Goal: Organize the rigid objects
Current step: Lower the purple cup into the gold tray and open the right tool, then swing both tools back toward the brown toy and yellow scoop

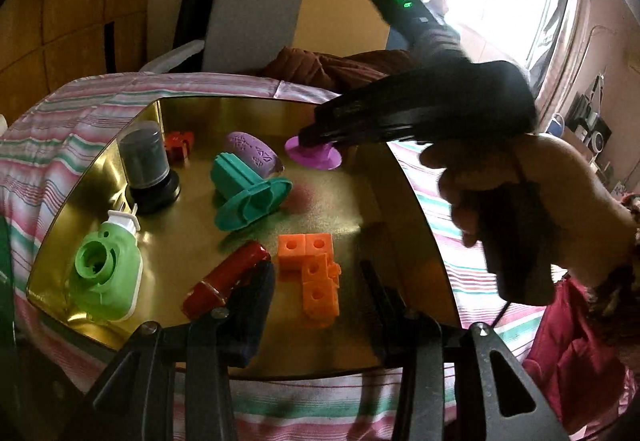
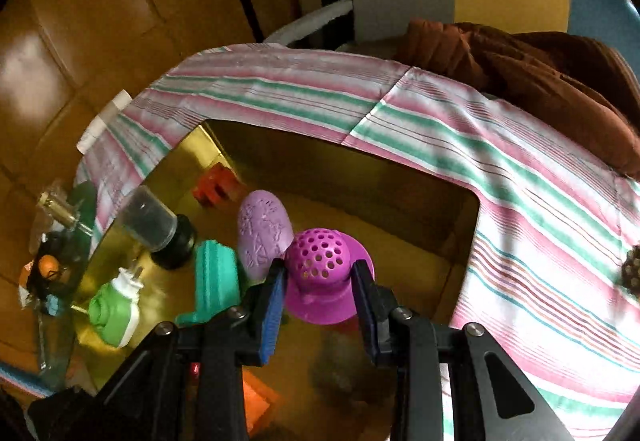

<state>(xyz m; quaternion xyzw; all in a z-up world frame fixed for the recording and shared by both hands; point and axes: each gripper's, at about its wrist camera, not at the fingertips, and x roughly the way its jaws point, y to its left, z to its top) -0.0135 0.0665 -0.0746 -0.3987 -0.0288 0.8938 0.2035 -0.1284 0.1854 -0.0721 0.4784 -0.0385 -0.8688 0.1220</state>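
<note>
From the left wrist, the left gripper (image 1: 316,293) hangs unclenched over the orange blocks (image 1: 314,273) near the gold tray's (image 1: 400,197) front edge, and from the right wrist, the right gripper (image 2: 320,281) clamps the magenta strainer (image 2: 322,261) over bare mid-tray floor.

Blk grippers, blue-padded fingers (image 2: 272,305)

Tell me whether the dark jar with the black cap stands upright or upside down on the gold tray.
Upside down: the dark clear-walled jar rests on its black cap on the gold tray, base pointing up.
</note>
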